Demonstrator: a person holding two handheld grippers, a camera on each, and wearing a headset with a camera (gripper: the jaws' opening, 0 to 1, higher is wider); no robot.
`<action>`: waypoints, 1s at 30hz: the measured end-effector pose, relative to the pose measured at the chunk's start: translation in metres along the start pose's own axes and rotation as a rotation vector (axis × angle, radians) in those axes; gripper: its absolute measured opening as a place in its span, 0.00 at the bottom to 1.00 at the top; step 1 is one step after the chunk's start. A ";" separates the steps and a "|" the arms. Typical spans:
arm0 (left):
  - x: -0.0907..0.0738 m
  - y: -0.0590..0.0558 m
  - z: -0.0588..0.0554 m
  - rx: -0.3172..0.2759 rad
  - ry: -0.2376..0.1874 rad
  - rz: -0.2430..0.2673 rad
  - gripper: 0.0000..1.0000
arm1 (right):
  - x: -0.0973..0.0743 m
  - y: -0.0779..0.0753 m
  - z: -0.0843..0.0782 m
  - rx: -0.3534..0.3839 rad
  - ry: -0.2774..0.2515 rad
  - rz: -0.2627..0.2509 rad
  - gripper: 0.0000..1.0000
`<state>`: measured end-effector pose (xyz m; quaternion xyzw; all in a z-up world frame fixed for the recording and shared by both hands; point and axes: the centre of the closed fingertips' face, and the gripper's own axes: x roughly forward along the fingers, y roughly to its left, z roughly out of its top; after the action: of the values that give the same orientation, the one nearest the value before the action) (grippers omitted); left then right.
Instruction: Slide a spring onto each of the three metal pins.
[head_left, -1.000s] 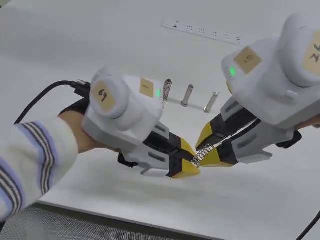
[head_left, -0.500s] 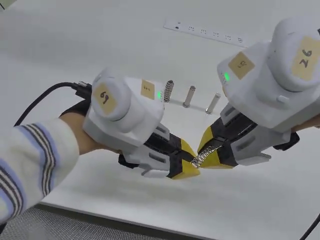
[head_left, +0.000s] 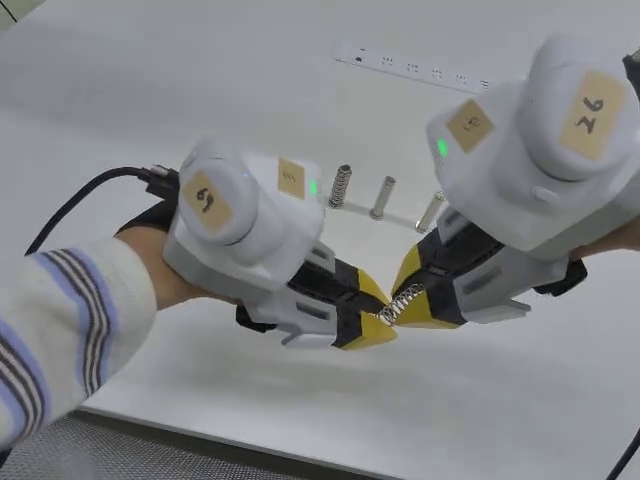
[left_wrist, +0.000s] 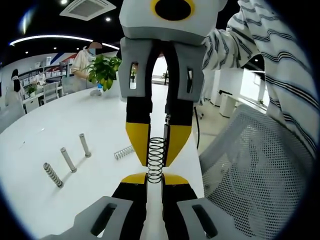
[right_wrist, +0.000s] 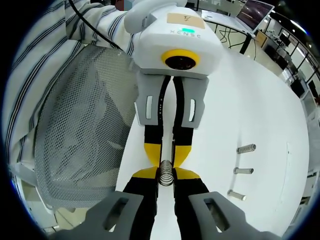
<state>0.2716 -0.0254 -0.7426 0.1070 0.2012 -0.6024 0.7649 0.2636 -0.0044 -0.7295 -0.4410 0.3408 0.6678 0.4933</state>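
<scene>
Yellow-tipped and black, the jaws of the left hand-held gripper (left_wrist: 155, 176) are drawn together on one end of a small coiled steel spring (left_wrist: 156, 159). The right hand-held gripper (right_wrist: 166, 173) meets it tip to tip and is clamped across the other end. The spring bridges the two in the air, above the near part of the white desk (head_left: 200, 90) and well short of the pins.

Beyond the tips, the three short metal pins (head_left: 381, 197) stand in a row. In the head view, the left-most pin (head_left: 341, 186) already wears a spring. The middle one and the right-most pin (head_left: 432, 210) are bare. A loose spring (left_wrist: 122, 151) lies on the desk near the row.

As I read it, the second spring is the one in hand, and this is a handover or regrip to get a hold that leaves one end of the coil free. The next move calls for one gripper to let go. The other must then carry the spring to a bare pin, line its axis up with the upright pin and lower it over the tip. A tilted coil would likely catch on the pin's top.

The desk is plain, with a white power strip (head_left: 410, 66) at its far side. Around it is an open office with a grey mesh chair (left_wrist: 250, 165), a green potted plant (left_wrist: 105, 70) and ceiling lights.
</scene>
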 end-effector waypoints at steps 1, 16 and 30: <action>-0.001 0.001 -0.001 -0.003 0.001 0.006 0.03 | 0.000 -0.001 0.001 0.002 0.001 -0.002 0.08; -0.007 0.021 -0.014 -0.048 0.024 0.106 0.24 | -0.006 -0.018 0.004 0.056 -0.003 -0.058 0.08; -0.010 0.049 -0.022 -0.148 0.014 0.249 0.83 | -0.010 -0.020 0.001 0.056 0.016 -0.069 0.08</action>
<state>0.3133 0.0045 -0.7620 0.0789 0.2356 -0.4854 0.8382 0.2836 -0.0012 -0.7203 -0.4438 0.3478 0.6370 0.5257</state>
